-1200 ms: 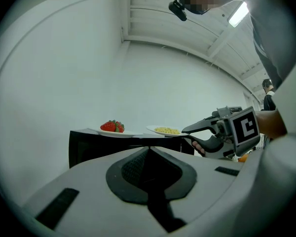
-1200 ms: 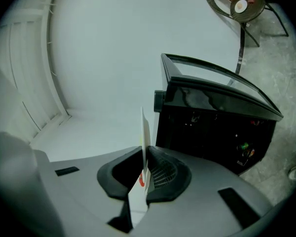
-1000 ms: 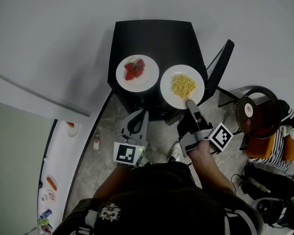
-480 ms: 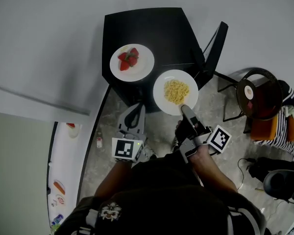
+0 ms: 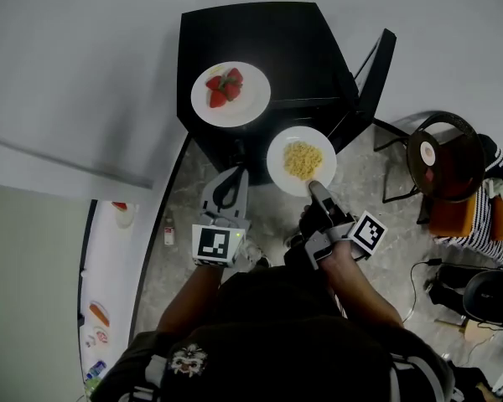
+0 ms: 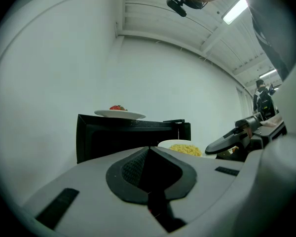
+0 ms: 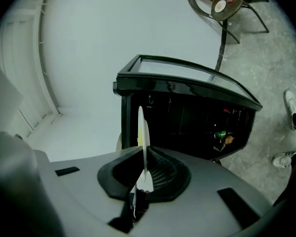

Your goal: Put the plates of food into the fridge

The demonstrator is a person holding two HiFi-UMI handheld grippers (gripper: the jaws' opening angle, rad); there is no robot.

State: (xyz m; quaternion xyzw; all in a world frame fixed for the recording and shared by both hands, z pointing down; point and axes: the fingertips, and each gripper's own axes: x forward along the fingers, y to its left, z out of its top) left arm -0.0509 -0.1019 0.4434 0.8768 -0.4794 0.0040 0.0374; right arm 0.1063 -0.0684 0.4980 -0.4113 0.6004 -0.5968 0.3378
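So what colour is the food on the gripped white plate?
Yellow food on white plate; head view best.

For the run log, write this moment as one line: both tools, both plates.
right tool: shut on pasta plate, held in front of black cabinet | left tool: shut, empty | strawberry plate: on black cabinet

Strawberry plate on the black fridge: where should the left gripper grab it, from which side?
Near rim of the strawberry plate, coming level from the person's side. It lies flat by the front edge of the fridge top, strawberries in the middle, rim bare. The left gripper is shut, empty: open it first.
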